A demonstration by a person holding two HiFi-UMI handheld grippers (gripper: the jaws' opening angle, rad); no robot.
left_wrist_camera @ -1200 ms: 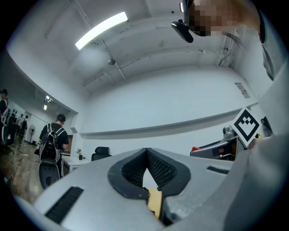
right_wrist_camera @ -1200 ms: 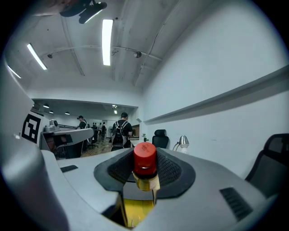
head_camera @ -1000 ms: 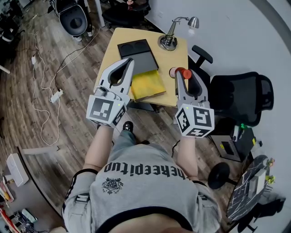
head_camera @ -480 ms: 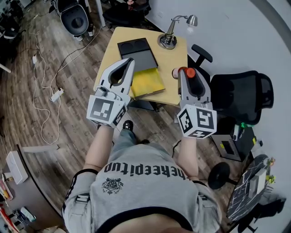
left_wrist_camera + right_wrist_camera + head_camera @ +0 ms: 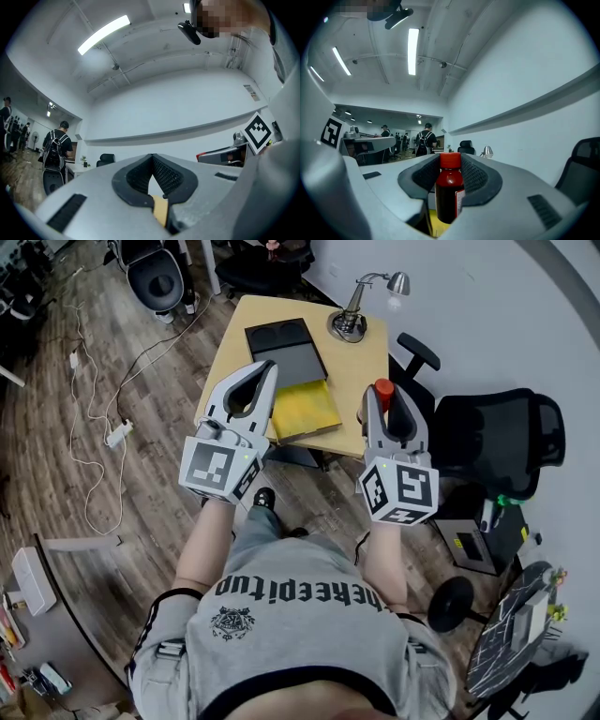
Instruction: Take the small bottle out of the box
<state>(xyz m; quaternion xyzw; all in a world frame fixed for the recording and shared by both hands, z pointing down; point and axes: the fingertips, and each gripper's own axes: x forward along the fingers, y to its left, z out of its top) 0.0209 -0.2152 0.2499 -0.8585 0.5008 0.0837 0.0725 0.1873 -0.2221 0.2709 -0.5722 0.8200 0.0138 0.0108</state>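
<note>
Bottle, small (image 5: 449, 192), red-capped, clamped upright in my right claw (image 5: 384, 401), apparently clear of the yellow-lined box (image 5: 302, 412) near the table (image 5: 361, 362) edge; left claw (image 5: 152, 159) together, empty; best carried level, grip firm, then set down gently.

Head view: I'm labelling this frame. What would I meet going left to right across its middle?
Power strip on the floor → left gripper → yellow box → small bottle held in the right gripper → black office chair.
</note>
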